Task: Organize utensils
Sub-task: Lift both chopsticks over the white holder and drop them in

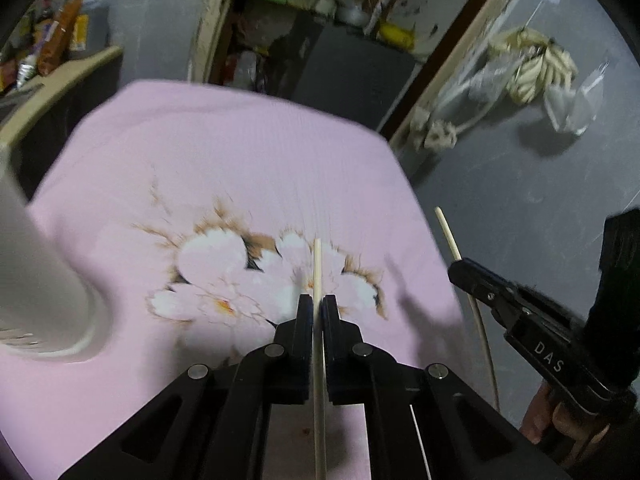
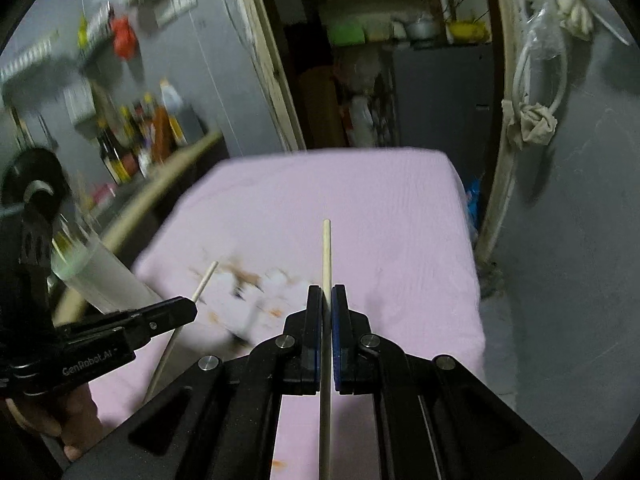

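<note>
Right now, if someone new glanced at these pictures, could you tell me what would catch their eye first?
Most striking: each gripper is shut on a pale chopstick: the left gripper holds one chopstick and the right gripper holds the other chopstick, both above the table. Below lies a pink cloth printed with white flowers, and a white cup stands at its left edge.

Each camera sits just behind its own claw and looks forward and down along the two fingers, close above the pink cloth (image 1: 248, 160). The left view sees the right gripper (image 1: 456, 270) off to its right; the right view sees the left gripper (image 2: 192, 308) off to its left. Both share the cloth and doorway (image 2: 384, 80) ahead.
</note>
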Available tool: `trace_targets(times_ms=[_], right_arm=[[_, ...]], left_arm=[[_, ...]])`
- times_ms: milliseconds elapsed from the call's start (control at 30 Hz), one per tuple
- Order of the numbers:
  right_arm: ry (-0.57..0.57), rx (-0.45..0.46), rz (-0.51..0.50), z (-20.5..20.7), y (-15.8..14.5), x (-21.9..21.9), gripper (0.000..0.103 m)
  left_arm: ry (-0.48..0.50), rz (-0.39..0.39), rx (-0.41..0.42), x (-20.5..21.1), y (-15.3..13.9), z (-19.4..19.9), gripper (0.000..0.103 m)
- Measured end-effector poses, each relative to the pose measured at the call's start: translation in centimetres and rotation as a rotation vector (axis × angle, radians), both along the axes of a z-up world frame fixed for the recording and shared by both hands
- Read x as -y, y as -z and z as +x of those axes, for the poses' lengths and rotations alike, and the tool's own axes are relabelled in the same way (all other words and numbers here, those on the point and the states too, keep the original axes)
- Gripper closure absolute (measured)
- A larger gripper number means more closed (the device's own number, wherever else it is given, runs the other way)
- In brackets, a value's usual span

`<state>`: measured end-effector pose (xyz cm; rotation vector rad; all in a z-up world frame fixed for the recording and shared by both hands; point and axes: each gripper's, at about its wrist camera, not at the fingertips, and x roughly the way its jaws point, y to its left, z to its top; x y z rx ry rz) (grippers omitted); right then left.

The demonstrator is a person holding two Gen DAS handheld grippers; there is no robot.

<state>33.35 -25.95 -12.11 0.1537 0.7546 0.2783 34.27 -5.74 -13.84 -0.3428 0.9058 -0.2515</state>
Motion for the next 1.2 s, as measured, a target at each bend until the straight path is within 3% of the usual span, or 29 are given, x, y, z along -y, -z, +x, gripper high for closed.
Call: trace_targets(times_ms=[200, 600, 800, 967, 1067, 1200], right_arm=[[0.001, 0.152, 0.126, -1.8, -4.1, -2.3, 0.099], [-0.083, 0.44, 0.186, -2.8, -13.0, -13.5, 0.099], [-0.126, 0.535, 0.321, -1.8, -16.3, -18.2, 0.099], [-0.093, 0.564, 0.473, -0.8, -15.6, -20.8, 0.099], [-0.065, 0.577, 0.491, -0.6, -13.8, -22.2, 0.099], [0.0, 0.585, 0.507, -0.1, -11.2, -23.2, 0.099]], left_arm=[[-0.099, -0.051, 0.168, -4.2, -5.7, -2.9, 0.098], [-0.222, 0.026, 0.438, -13.2, -15.0, -4.8, 0.098], [-0.276, 0.031, 0.537, -18.1, -17.9, -5.1, 0.098], [-0.416, -0.033, 0.578, -23.8, -18.1, -4.9, 0.098], [-0.521, -0.115, 0.577, -27.4, -16.9, -4.7, 0.098], [-0.589, -0.163, 0.573, -29.9, -14.9, -4.2, 0.098]])
